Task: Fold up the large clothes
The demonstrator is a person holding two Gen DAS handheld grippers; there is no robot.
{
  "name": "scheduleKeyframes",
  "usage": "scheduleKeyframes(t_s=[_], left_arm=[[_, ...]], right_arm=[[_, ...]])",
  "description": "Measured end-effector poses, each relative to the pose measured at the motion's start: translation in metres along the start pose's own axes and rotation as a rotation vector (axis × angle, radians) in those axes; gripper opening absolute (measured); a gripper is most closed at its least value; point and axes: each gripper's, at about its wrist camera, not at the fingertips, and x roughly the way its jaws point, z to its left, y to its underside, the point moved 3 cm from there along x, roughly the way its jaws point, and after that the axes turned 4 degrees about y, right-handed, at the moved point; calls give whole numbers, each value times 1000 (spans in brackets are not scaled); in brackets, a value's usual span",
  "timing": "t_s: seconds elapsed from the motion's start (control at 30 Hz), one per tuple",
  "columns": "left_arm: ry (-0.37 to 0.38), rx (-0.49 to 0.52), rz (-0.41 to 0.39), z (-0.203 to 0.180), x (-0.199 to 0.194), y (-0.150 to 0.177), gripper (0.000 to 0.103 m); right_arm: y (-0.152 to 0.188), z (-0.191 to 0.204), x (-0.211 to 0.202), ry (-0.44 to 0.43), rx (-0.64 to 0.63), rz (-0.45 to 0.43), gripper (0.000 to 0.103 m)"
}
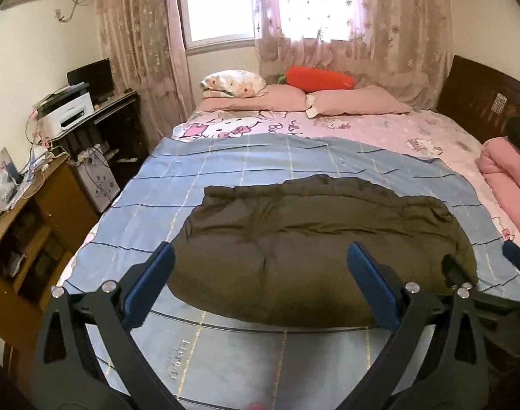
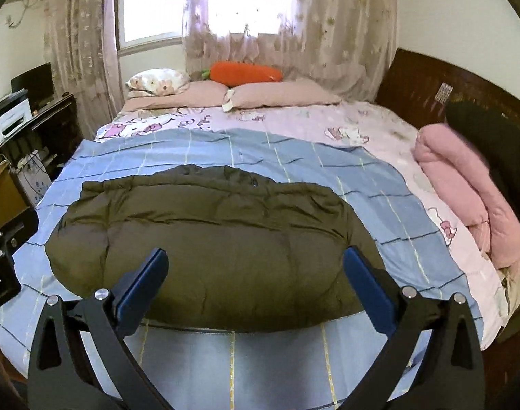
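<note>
A dark olive padded jacket (image 1: 314, 246) lies folded in a wide bundle on a blue checked sheet (image 1: 225, 167) on the bed; it also shows in the right wrist view (image 2: 218, 239). My left gripper (image 1: 261, 259) is open and empty, held above the jacket's near edge. My right gripper (image 2: 254, 263) is open and empty, also above the near edge. The right gripper's blue fingertip (image 1: 514, 259) shows at the right edge of the left wrist view.
A pink Hello Kitty bedsheet (image 1: 362, 130) covers the bed, with pillows (image 1: 260, 97) and a red carrot cushion (image 1: 318, 77) at the head. A folded pink coat (image 2: 465, 184) lies at the right. Desks with a printer (image 1: 66, 112) stand left.
</note>
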Motion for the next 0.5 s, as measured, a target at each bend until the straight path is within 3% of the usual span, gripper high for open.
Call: scheduleKeyframes(t_s=[0.5], left_arm=[[50,3,-8,3,-5,6,101]], right_arm=[[9,21,5,3,-34,14,102]])
